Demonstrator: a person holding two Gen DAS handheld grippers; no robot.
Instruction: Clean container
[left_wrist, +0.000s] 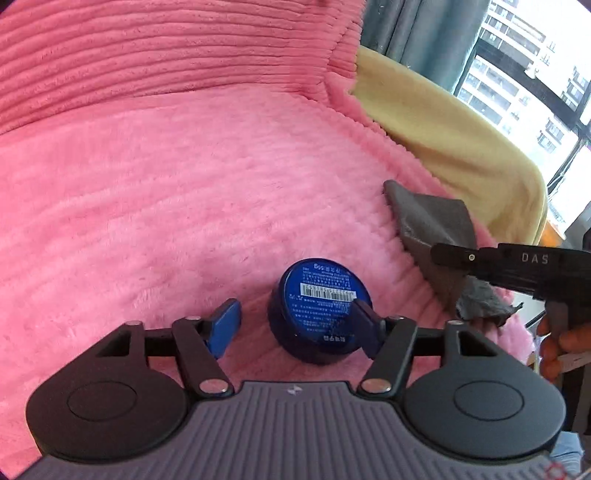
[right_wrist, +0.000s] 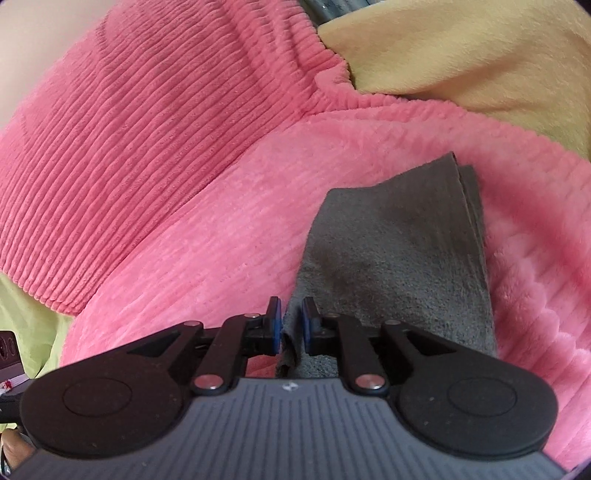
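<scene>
The left gripper (left_wrist: 295, 325) stands open over a pink blanket (left_wrist: 166, 192). Its left pad (left_wrist: 223, 326) is clear of everything, with pink pile showing between it and the tin (left_wrist: 319, 317). Its right pad (left_wrist: 364, 326) overlaps the tin's near right edge; whether it touches the tin or only hangs in front of it cannot be told. Nothing is squeezed between the two pads.

The tin is a round, dark blue container lying on the blanket, tipped so that its labelled face with a white barcode strip turns up toward the camera. It sits off-centre in the left gripper's gap, toward the right finger.

The right gripper (right_wrist: 291, 325) has its blue pads close together but not closed. A fold of the grey cloth (right_wrist: 399, 254) runs up between them, with a thin gap on each side, so the pads do not appear to press it: the cloth looks let go rather than pinched. The rest of the cloth lies spread on the blanket ahead of that gripper, its far corner folded double.

In the left wrist view the cloth (left_wrist: 439, 236) lies right of the tin and apart from it, and the right gripper's black finger crosses over the cloth's near end. Part of a hand (left_wrist: 554, 347) shows below that finger. A yellow blanket (left_wrist: 443, 136) lies past the pink one's far edge
</scene>
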